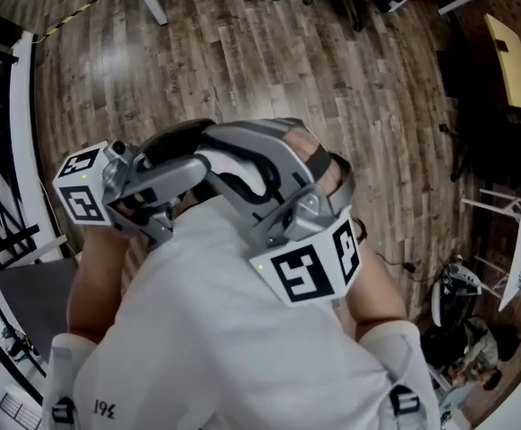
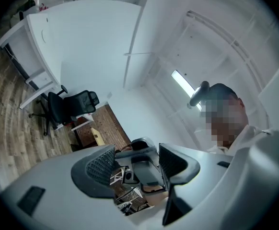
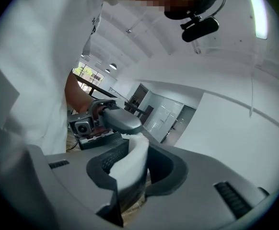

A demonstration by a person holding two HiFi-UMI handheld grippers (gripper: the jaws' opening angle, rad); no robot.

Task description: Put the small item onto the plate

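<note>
Hold on tight with your right gripper, which pinches the white thing between its fingers, while your left gripper is open and empty.

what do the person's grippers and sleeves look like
The left gripper and right gripper are smooth grey moulded shells. Each has dark ribbed pads on its jaws and carries a white cube with black square markers. The person wears a white shirt with short sleeves, and each sleeve has a small black clip.
</note>
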